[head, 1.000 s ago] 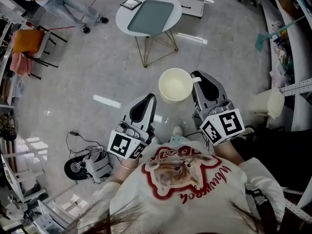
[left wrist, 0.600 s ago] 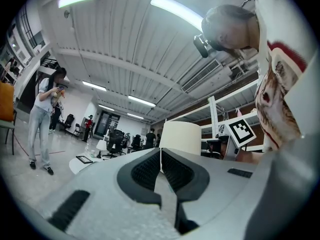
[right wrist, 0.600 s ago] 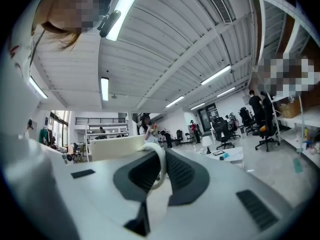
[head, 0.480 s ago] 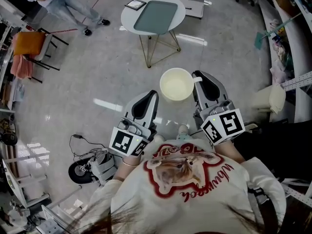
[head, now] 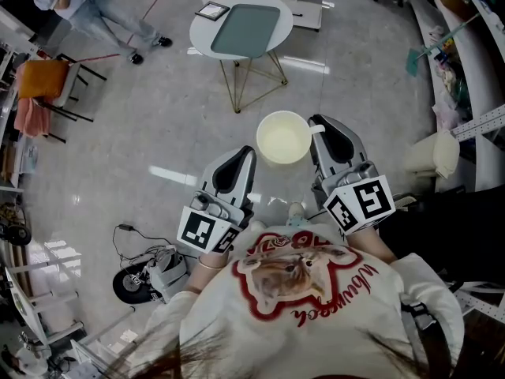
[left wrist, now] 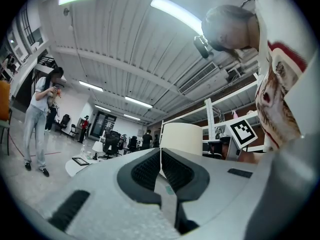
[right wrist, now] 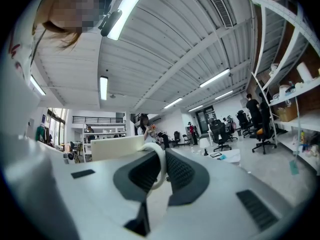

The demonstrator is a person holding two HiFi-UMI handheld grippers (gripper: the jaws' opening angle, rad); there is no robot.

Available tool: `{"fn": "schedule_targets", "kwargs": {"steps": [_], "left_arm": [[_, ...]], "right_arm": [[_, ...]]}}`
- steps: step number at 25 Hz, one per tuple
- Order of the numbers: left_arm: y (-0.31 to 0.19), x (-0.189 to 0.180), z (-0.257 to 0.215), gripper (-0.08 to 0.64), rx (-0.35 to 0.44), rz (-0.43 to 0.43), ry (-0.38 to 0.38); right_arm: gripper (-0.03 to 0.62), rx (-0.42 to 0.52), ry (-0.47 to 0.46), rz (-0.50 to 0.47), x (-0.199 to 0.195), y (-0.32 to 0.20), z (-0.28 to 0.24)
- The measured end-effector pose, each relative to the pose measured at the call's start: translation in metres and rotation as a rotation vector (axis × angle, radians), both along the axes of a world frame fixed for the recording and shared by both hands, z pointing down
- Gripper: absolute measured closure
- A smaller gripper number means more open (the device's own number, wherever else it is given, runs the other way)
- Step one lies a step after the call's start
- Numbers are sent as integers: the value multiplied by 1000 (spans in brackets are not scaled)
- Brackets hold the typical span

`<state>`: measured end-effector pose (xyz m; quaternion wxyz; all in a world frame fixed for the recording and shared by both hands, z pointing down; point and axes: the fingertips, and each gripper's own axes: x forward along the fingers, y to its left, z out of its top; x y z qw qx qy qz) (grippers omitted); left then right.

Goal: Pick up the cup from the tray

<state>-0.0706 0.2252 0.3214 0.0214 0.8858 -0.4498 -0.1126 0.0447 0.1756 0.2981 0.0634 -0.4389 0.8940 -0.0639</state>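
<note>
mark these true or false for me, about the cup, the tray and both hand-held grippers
1. The right hand-held gripper grips the cup by its handle. True.
2. The cup stands on the tray. False: it is held in the air, well apart from the tray, which is bare.
3. The left hand-held gripper is shut with nothing between its jaws. True.
4. The cup is full of dark liquid. False: its pale inside looks empty.
5. The tray lies on the floor. False: it lies on a round white table.
</note>
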Motion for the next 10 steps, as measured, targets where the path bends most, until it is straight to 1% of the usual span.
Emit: {"fn": "schedule_targets", "kwargs": {"steps": [10], "left_arm": [[2, 11, 2, 541, 1, 2, -2]], "right_arm": [[546, -3, 0, -1, 10, 3, 4]]}}
